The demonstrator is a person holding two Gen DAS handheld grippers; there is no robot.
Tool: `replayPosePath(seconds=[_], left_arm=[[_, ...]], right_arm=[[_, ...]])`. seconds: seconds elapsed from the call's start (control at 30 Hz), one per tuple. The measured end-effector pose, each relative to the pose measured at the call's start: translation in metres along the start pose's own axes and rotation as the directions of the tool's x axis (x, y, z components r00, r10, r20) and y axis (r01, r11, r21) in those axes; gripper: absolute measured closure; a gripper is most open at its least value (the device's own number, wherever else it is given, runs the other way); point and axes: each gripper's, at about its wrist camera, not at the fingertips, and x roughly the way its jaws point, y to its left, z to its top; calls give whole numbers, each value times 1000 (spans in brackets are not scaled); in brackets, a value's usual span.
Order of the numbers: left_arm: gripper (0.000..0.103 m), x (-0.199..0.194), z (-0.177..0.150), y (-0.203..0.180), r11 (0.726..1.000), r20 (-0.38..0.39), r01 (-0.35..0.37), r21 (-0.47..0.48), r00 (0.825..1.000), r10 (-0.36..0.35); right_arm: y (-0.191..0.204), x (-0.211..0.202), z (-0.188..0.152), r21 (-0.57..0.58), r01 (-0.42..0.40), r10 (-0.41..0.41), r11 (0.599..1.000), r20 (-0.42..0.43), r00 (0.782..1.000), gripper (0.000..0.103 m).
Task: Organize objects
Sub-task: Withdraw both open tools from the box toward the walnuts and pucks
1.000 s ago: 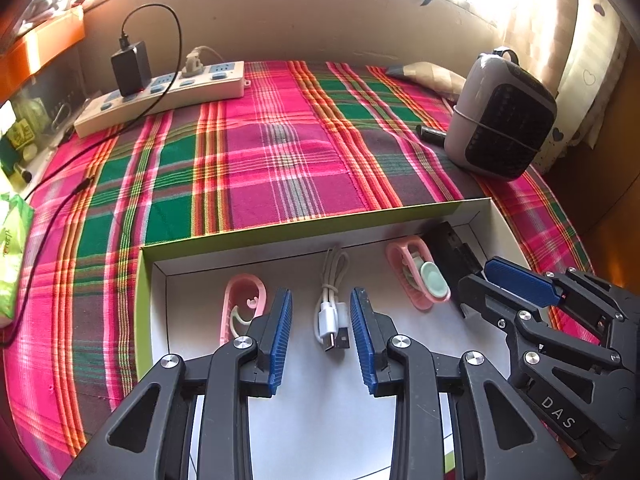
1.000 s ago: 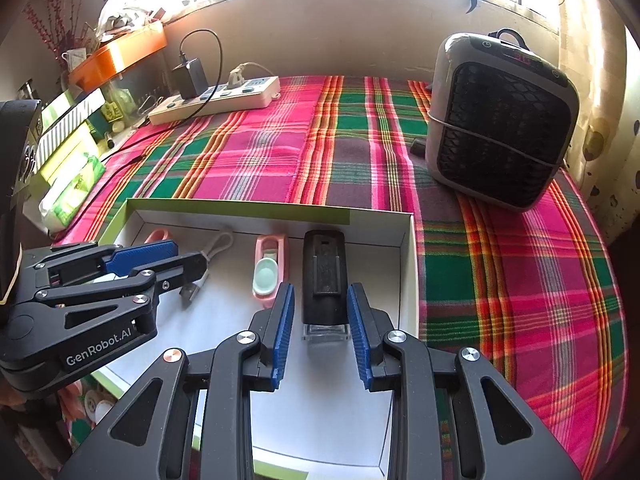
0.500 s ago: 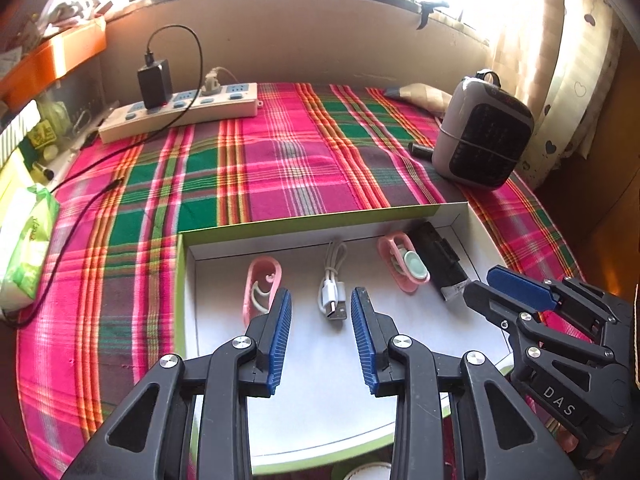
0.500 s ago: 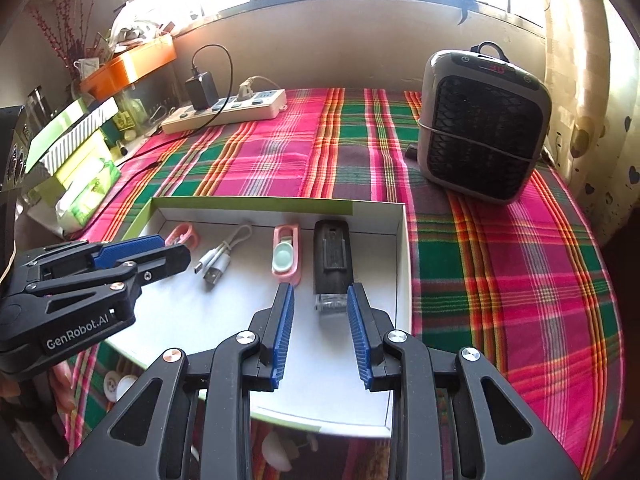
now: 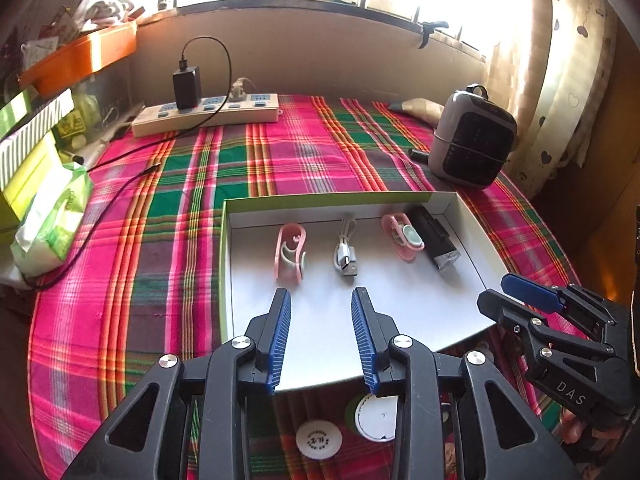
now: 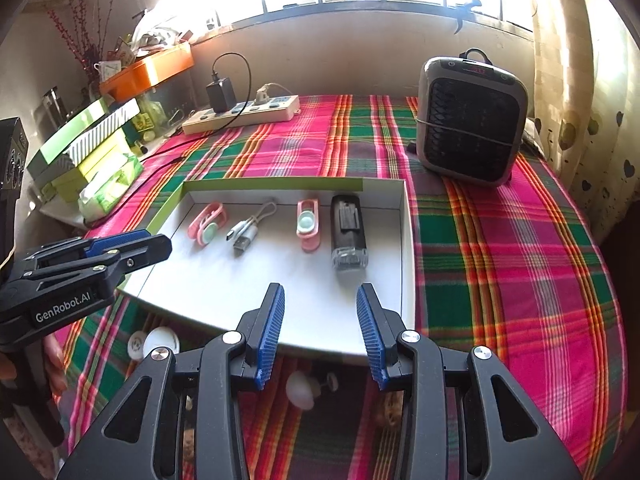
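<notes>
Cable (image 5: 346, 246) in box (image 5: 464, 210), between clips (image 5: 290, 250)

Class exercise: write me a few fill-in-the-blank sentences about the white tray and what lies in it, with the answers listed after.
1. The white tray holds ____ items in a row.
2. The item nearest the tray's right wall is the ____ device.
3. The USB cable lies between two ____ clips.
4. Behind the tray stands a grey heater on the ____ cloth.

Answers: four; black; pink; plaid
</notes>
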Motion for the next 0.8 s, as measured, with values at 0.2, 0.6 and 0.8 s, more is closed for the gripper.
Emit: replayPosePath(seconds=[0.2, 0.6, 0.8], left_arm=[[71, -19, -19, 7, 1000, 26, -1, -4, 1000, 1], [67, -33, -62, 20, 998, 15, 56, -36, 998, -56], [66, -32, -76, 24, 996, 3, 79, -36, 997, -79]], right_arm=[[6, -13, -19, -11, -24, 24, 1000, 16, 1000, 64], [29, -33, -56, -64, -134, 135, 989, 21, 991, 58], [47, -32, -73, -114, -175, 176, 978, -4, 984, 57]])
